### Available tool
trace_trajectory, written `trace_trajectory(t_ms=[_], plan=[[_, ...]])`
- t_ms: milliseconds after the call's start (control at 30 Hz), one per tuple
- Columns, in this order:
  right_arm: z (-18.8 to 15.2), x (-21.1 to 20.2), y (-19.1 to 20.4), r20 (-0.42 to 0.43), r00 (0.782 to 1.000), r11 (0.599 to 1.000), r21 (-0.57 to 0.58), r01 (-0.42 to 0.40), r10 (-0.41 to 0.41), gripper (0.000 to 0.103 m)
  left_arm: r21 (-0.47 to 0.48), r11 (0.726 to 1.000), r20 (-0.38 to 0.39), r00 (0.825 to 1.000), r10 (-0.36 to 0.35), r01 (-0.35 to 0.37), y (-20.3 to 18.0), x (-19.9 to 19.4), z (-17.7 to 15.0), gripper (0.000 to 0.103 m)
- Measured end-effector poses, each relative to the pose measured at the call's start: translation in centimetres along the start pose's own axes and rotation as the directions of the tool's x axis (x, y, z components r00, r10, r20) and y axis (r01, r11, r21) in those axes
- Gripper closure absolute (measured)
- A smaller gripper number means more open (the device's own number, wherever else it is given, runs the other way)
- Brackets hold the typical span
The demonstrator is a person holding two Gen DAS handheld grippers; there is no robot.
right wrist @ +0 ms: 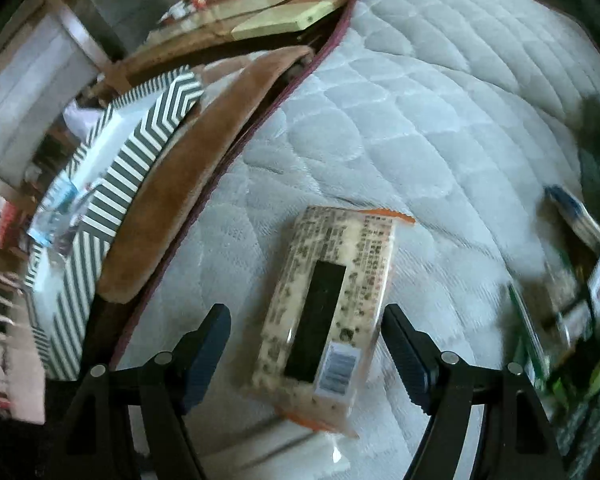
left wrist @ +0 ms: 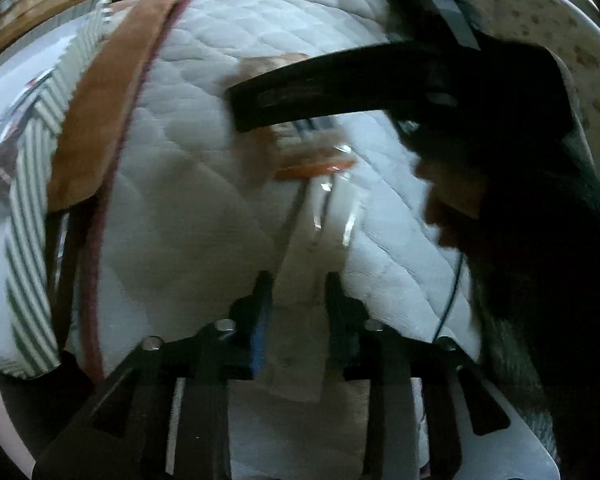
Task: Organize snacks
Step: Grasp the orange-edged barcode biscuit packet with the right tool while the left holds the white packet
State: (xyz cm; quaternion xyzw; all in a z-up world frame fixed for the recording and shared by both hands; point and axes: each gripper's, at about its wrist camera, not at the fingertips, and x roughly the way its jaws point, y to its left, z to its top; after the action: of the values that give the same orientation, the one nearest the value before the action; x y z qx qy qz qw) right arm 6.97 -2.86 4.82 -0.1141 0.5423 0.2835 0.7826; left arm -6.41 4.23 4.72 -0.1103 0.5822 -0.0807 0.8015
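A long snack packet (right wrist: pixel 332 292) lies on the white quilt (right wrist: pixel 440 140); it is pale and speckled, with printed text, a dark strip, a barcode and orange ends. My right gripper (right wrist: pixel 308 344) hangs over it, open, one finger on each side, pads not pressing. In the left wrist view my left gripper (left wrist: pixel 298 292) is shut on the clear tail of the packet's wrapper (left wrist: pixel 300 320), just past the orange end (left wrist: pixel 312 170). A black finger of the right gripper (left wrist: pixel 340 92) crosses above the packet (left wrist: pixel 260 68) there and hides most of it.
A green-and-white striped box (right wrist: pixel 140 152) stands left of the quilt, holding small items. A brown pad (right wrist: pixel 204 168) lies between box and quilt. More snack packets (right wrist: pixel 572 300) lie at the right. A wooden table edge (right wrist: pixel 284 20) is at the back.
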Motion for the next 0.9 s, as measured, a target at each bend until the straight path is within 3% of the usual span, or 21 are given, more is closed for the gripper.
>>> trace_trajectory(t_ms=[100,200,333,533,667,767,867,900], plan=[[0.1,0.9,0.1,-0.027,0.996,0.993,-0.09,0.081,-0.084,0.028,0.05,0.999,-0.008,1.0,-0.016,0.017,-1.1,0.3,-0.2,0.064],[-0.1,0.3,-1.8,-0.023,0.996,0.993,-0.09,0.08,-0.082,0.031,0.061,0.998,-0.013,1.0,-0.018,0.019,-1.7,1.0,0.1,0.051],[-0.6,-0.2,-4.5,-0.042,0.988,0.988,-0.05,0.146,-0.149,0.031,0.064,0.998,-0.009,1.0,-0.013,0.014,-2.3,1.8,1.0,0.05],[-1.5,-1.0,-6.5,-0.021,0.995,0.995,0.018,0.098,-0.098,0.03,0.113,0.992,-0.041,0.998,0.055,-0.05,-2.3,3.7,1.4,0.048],[-1.4,-0.7,-6.1,-0.019,0.995,0.995,-0.016,0.101,-0.101,0.03,0.23,0.97,-0.042,0.995,0.095,-0.083,-3.1,4.0,0.8,0.048],[-1.4,-0.5,-5.5,-0.016,0.995,0.995,-0.026,0.094,-0.094,0.03,0.294,0.95,-0.035,0.992,0.123,-0.108,-3.3,4.5,0.5,0.055],[-1.2,0.1,-5.1,-0.032,0.995,0.994,-0.057,0.091,-0.092,0.03,0.247,0.964,-0.028,0.994,0.103,-0.093,-2.0,4.1,0.7,0.07],[-1.3,0.1,-5.1,-0.034,0.995,0.993,-0.07,0.091,-0.094,0.037,0.224,0.971,-0.029,0.996,0.087,-0.078,-1.6,4.0,0.7,0.072]])
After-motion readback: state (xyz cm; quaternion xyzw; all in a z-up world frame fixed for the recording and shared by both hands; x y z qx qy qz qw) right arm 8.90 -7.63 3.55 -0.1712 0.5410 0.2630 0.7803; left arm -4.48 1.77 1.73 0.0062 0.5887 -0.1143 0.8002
